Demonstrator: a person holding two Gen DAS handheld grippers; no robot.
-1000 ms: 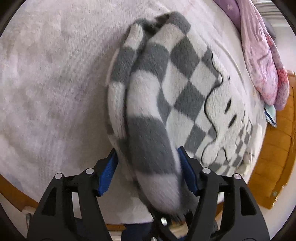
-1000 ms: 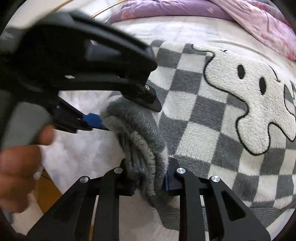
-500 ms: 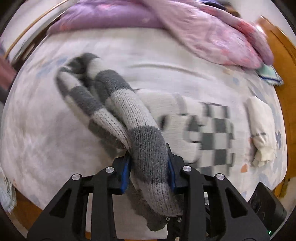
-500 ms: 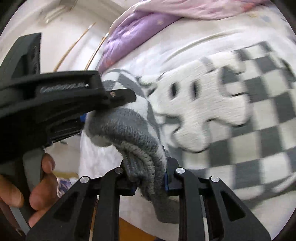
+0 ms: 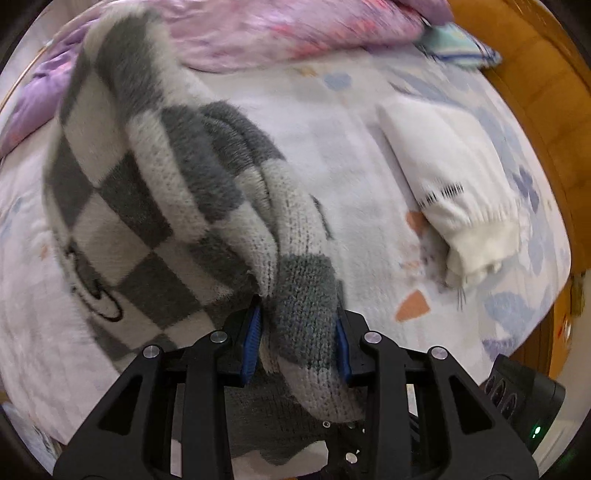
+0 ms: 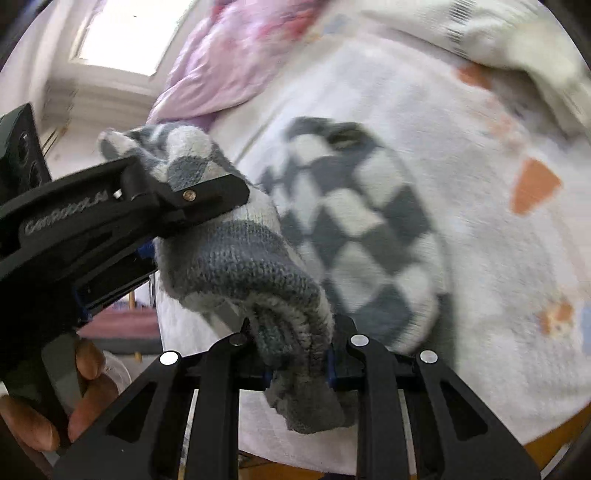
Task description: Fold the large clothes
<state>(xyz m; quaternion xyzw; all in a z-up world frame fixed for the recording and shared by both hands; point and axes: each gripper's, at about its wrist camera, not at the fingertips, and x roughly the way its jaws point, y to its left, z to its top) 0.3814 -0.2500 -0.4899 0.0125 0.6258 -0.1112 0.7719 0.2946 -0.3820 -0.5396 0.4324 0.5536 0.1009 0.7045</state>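
Left wrist view: the left gripper is clamped on a bunched grey-and-white fold of the checkered sweater, its blue pads pressing the knit from both sides. From the grip, the sweater rises ahead and to the left of the fingers, lifted off the bed sheet, with a black-outlined patch showing low on its left side. Ahead and to the right of this gripper a folded white garment lies on the sheet. Farther ahead, a pink quilt is heaped along the far edge, and a wooden bed frame curves round on the right.

Right wrist view: the right gripper is likewise closed on a thick grey roll of the sweater, which spreads ahead and to the right over the sheet. Just left and ahead, the left gripper pinches the same bunch, the two grips close together. A hand holds its handle at lower left.
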